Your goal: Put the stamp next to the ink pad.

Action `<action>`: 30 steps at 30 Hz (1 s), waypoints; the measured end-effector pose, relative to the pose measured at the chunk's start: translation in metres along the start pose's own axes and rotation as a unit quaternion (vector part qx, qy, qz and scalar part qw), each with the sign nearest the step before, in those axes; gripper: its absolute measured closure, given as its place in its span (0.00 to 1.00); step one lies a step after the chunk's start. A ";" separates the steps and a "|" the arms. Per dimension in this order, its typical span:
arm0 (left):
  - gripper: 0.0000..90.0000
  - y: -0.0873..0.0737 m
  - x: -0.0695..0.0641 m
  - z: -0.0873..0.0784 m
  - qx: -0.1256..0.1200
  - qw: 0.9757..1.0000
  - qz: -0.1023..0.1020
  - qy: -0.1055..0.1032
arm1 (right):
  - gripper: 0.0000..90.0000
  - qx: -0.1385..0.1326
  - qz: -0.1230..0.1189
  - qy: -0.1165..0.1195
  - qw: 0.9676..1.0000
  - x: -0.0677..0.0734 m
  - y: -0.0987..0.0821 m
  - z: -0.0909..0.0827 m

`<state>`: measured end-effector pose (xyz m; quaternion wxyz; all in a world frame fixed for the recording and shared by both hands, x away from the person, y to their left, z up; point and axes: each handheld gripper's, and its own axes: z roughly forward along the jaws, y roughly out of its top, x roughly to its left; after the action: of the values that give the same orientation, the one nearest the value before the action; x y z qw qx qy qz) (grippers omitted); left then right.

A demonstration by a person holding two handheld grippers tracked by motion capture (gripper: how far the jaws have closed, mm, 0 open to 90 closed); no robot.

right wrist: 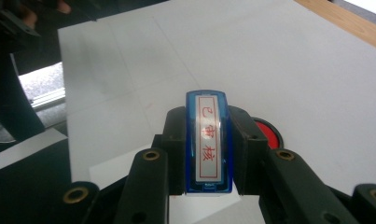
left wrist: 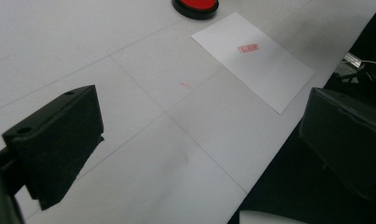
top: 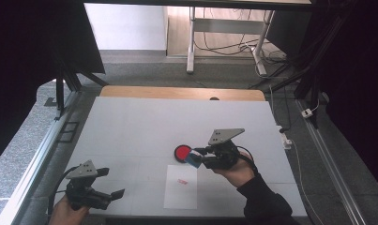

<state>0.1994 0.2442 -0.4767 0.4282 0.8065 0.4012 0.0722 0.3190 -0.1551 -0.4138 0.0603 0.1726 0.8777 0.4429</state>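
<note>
Table (top: 130,122) white, wooden far edge; grey carpet (top: 144,75) beyond.

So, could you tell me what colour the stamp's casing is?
Translucent blue rectangular plastic stamp; clearest in the right gripper view.

ink pad (top: 181,153) behind paper (top: 181,194) | stamp (top: 194,159) just R of pad (above table (top: 130,126))

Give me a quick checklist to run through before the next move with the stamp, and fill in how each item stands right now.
1. Right gripper clamped on the blue plastic rectangular stamp: ok.
2. Stamp straight between the jaws, label facing the camera: ok.
3. Round black ink pad with red centre open and beside the stamp: ok.
4. White paper sheet flat, with one red imprint already on it: ok.
5. Left gripper open, apart from the sheet: ok.
6. Ink on the stamp's face: cannot tell.
</note>
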 end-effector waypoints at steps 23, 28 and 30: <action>0.00 -0.008 0.000 -0.009 0.008 1.000 -0.004 0.027 | 0.77 0.023 0.022 -0.074 0.997 -0.033 -0.020 -0.009; 0.00 -0.009 0.000 -0.010 0.007 1.000 -0.001 0.031 | 0.77 0.021 0.032 -0.088 0.995 -0.040 -0.025 -0.013; 0.00 -0.009 0.000 -0.010 0.008 0.999 -0.001 0.033 | 0.77 0.026 0.036 -0.096 0.994 -0.043 -0.027 -0.014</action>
<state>0.1896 0.2528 -0.4770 0.4082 0.8068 0.4165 0.0946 0.3487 -0.1958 -0.4287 0.1241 0.2475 0.8723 0.4031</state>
